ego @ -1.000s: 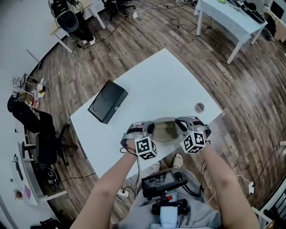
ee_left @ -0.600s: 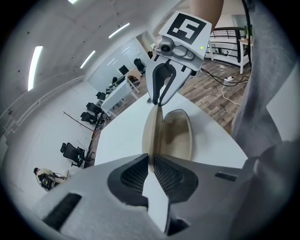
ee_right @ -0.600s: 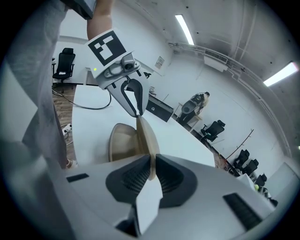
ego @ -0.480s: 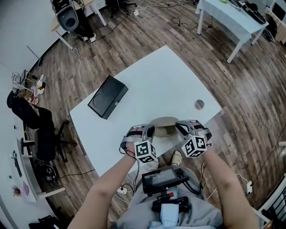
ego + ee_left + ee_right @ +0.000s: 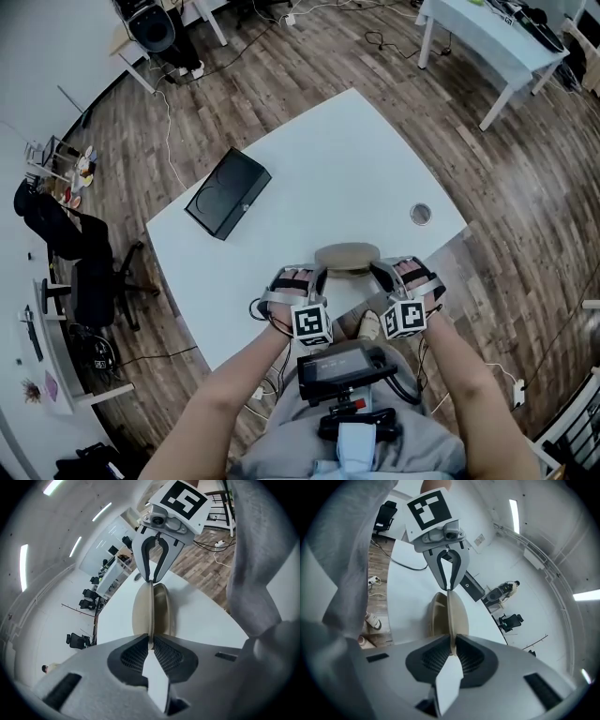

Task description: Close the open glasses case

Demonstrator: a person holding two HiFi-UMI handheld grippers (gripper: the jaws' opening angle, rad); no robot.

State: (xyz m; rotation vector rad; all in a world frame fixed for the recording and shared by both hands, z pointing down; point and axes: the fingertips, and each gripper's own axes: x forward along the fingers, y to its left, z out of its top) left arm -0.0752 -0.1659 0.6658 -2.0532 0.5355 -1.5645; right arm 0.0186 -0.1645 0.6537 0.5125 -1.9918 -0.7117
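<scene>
Pinching the thin rim of the smooth, tan, oval case (image 5: 347,255) from both ends: my left gripper (image 5: 151,641) and right gripper (image 5: 451,648) are nearly closed, ribbed black pads pressing it, at the white table's (image 5: 309,178) near edge.

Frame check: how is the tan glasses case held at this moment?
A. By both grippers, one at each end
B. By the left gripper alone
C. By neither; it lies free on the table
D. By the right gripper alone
A: the left gripper and the right gripper each have their jaws shut on a thin edge of the glasses case, at opposite ends of it.
</scene>
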